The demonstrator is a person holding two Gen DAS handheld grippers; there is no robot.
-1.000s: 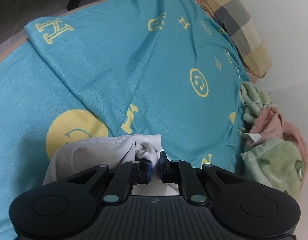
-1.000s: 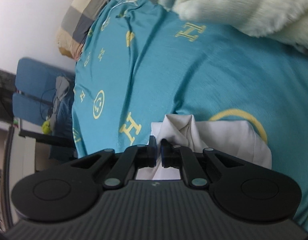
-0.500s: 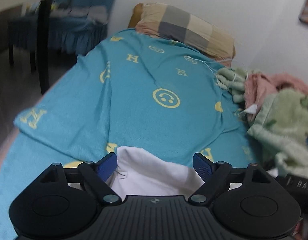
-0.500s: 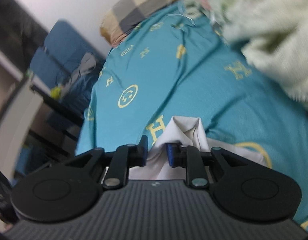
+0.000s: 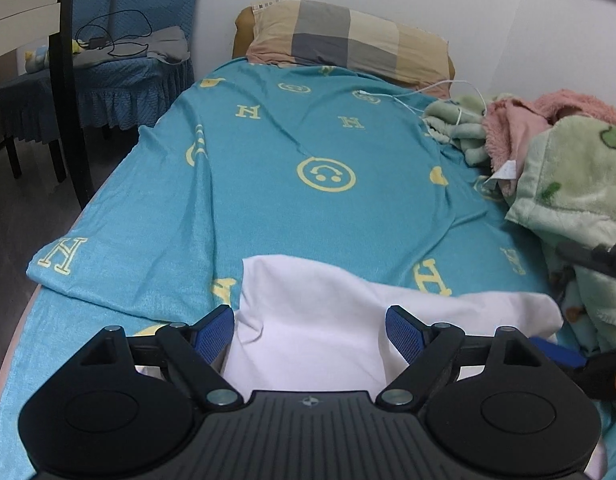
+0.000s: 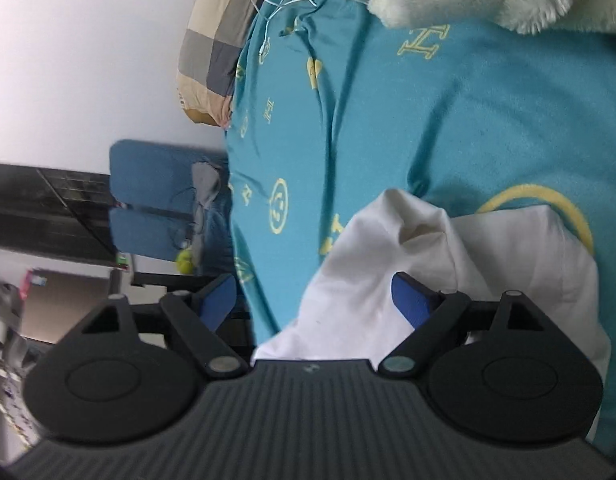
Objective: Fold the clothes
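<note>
Left wrist view: the white cotton garment (image 5: 308, 320) lies on the teal bedsheet with yellow print (image 5: 308, 208) at its near end. Beyond stand a checked pillow (image 5: 348, 40) and a blue skirted chair (image 5: 119, 60); a heap of green and pink fleece blankets (image 5: 548, 168) borders the right side. The left gripper (image 5: 310, 330) is spread wide; one second earlier it pinched the fabric.

Right wrist view: the right gripper (image 6: 314, 300) is likewise spread wide over the garment (image 6: 388, 264), previously clamped; a raised fold remains
</note>
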